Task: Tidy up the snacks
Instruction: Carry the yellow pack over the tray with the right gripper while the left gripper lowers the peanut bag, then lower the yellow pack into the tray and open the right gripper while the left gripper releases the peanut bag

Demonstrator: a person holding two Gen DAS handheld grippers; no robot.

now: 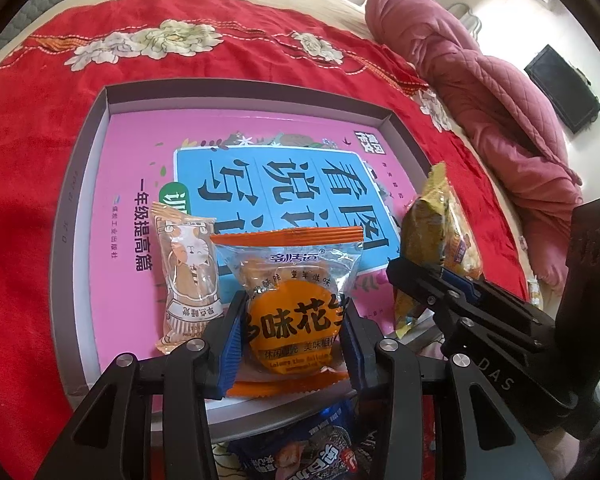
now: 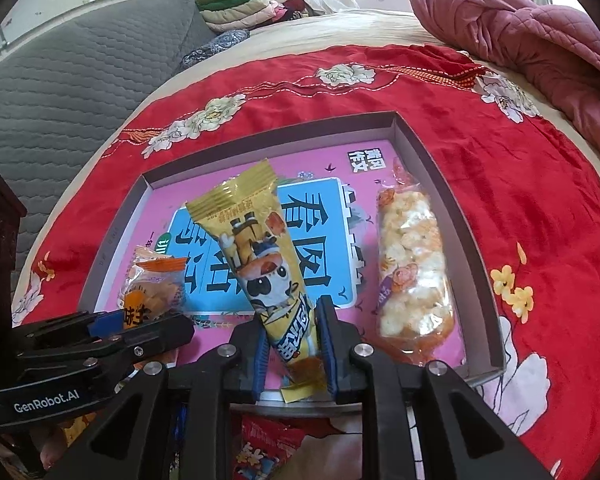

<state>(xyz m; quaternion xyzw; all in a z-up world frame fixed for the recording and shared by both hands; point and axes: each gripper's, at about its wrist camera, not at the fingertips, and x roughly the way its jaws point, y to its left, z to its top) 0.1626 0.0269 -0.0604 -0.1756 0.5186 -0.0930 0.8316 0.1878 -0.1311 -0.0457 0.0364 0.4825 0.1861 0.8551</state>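
Two hand-held grippers hang over a shallow grey tray [image 1: 100,128] on a red flowered bedspread [image 1: 40,200], each pinching a snack above the pink book [image 1: 132,144] that lines the tray's floor. The left gripper [image 1: 292,344] has its blue pads pressed on the sides of an orange peanut packet [image 1: 292,304], a squarish clear bag with an orange disc label, its long axis running toward twelve o'clock from the jaws in the left wrist view. At ten o'clock from it, just beside it and already lying in the tray, is a slim biscuit packet [image 1: 188,272] printed with a cartoon cat. The right gripper [image 2: 294,344] is closed tight on the lower end of a yellow stick packet [image 2: 256,256], a narrow glossy wrapper with a cartoon figure, which leans from the jaws toward eleven o'clock, its crimped top in the air over the book. At two o'clock from that gripper a clear puffed rice bar [image 2: 412,276] lies flat along the tray's right wall, lengthwise toward twelve. The likely next move is to set both packets down, and the open floor lies between the biscuit packet and the rice bar; the right hand is nearer the gap beside the rice bar, the left nearer the biscuit. More wrapped snacks [image 1: 300,452] wait outside the tray's near edge.
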